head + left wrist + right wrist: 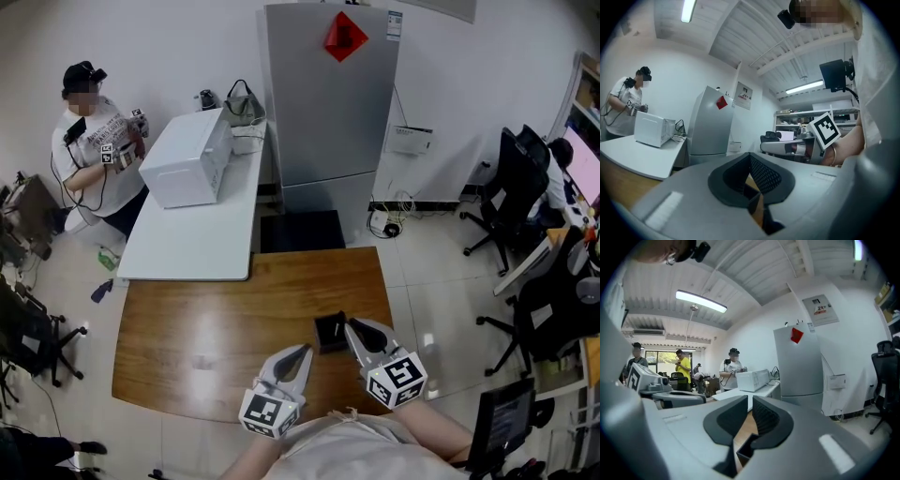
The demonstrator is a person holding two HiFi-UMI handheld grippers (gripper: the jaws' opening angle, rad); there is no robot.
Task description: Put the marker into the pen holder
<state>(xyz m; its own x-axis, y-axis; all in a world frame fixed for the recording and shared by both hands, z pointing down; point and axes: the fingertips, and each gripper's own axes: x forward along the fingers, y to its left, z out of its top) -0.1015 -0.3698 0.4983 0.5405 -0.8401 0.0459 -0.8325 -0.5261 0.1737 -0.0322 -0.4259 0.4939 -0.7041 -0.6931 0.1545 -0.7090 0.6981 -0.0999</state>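
Note:
A small black square pen holder [330, 332] stands on the brown wooden table [206, 328], near its front right part. My right gripper [352, 328] is just to the right of the holder, with its tips beside the rim. The jaws are drawn almost together and hold nothing. In the right gripper view the holder [746, 449] shows as a dark box low in the slit between the jaws. My left gripper [304, 352] hovers just in front and left of the holder, shut and empty. No marker shows in any view.
Behind the wooden table stands a white table [202, 220] with a microwave [187, 157], and a grey fridge [328, 103] beside it. A person [94, 150] stands at the far left. Office chairs [511, 192] and desks fill the right side.

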